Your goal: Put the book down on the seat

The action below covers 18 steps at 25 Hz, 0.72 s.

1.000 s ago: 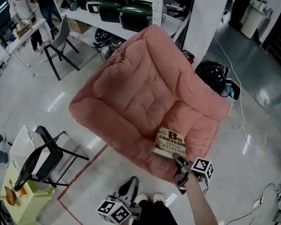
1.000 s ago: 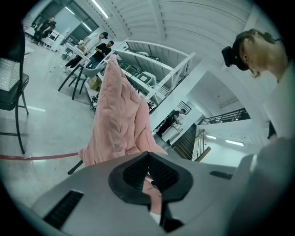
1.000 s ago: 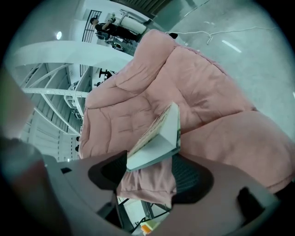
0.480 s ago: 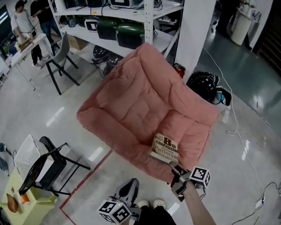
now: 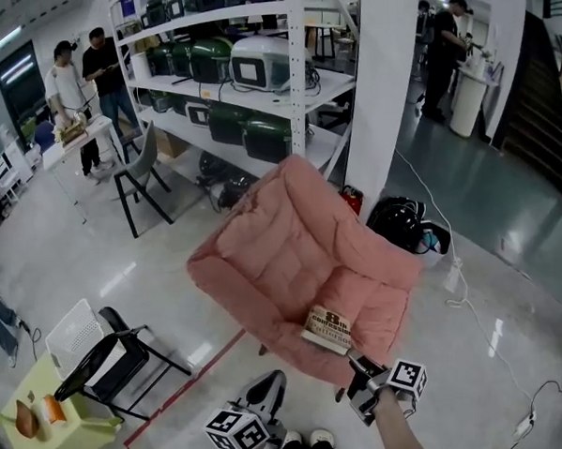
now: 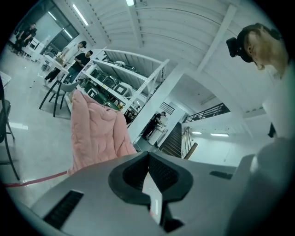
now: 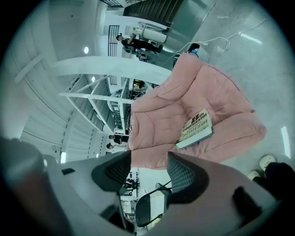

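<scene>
**Head view.** Risk: the book (image 5: 330,327) lies flat on the seat (image 5: 379,303) of the pink armchair (image 5: 282,247), near its front edge and just ahead of my right gripper (image 5: 355,364). I judge the soft cushion could let it slide off, or a careless swing of my jaws could nudge it. My left gripper (image 5: 268,385) is off to the side, well apart from the book.

**Left gripper view.** Left gripper (image 6: 148,159): jaws together, nothing held. The pink armchair (image 6: 97,133) is beyond, to their left.

**Right gripper view.** Right gripper (image 7: 150,173): jaws wide apart, just been closing slightly, nothing between them. The book (image 7: 196,129) is beyond, up and right, untouched.
</scene>
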Motion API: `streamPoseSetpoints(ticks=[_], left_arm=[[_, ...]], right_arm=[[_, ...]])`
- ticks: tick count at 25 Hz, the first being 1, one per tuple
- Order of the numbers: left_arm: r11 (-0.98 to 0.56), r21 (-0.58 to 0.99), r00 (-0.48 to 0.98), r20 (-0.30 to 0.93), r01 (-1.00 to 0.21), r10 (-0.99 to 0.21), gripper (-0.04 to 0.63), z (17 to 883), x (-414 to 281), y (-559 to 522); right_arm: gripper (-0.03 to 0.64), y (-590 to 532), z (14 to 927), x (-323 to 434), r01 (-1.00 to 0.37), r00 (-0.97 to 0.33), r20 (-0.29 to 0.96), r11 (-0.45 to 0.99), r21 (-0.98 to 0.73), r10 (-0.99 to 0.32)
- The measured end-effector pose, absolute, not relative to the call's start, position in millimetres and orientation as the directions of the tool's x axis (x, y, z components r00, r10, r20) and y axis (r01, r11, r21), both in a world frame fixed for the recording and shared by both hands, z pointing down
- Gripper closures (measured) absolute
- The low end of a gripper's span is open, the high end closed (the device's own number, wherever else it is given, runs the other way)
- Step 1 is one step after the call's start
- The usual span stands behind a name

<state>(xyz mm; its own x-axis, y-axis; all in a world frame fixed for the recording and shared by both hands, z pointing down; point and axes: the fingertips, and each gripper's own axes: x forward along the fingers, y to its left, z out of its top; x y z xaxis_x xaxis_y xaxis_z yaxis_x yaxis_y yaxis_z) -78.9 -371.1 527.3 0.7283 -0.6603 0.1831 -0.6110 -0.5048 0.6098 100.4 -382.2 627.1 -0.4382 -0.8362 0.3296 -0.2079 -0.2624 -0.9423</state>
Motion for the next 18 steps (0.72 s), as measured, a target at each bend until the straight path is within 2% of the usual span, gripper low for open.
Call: streamPoseSetpoints(ticks=[1, 3, 4, 7, 11, 18], left_arm=[[-0.514, 0.605, 0.732, 0.176, -0.608, -0.658, 0.586, 520, -79, -366], [-0.538, 0.593, 0.742, 0.16, -0.599, -0.651, 0.585, 506, -77, -354], [-0.552, 0.585, 0.749, 0.153, -0.595, -0.645, 0.586, 499, -76, -349], [-0.595, 0.549, 0.764, 0.13, -0.586, -0.632, 0.585, 479, -73, -339], [-0.633, 0.507, 0.769, 0.098, -0.585, -0.632, 0.586, 457, -73, -329], [-0.664, 0.471, 0.778, 0.081, -0.581, -0.623, 0.586, 445, -65, -315]], right_arm=[[0.384, -376, 619, 102, -0.221, -0.419, 0.34, -0.268, -0.938, -0.842], [0.521, -365, 604, 106, -0.242, -0.379, 0.364, -0.289, -0.926, -0.851], [0.568, -361, 595, 107, -0.253, -0.364, 0.364, -0.285, -0.924, -0.857], [0.584, -358, 555, 104, -0.305, -0.345, 0.286, -0.182, -0.935, -0.894], [0.597, -354, 491, 92, -0.394, -0.357, 0.081, 0.071, -0.916, -0.931], [0.598, -324, 445, 51, -0.626, -0.419, 0.015, 0.277, -0.729, -0.908]])
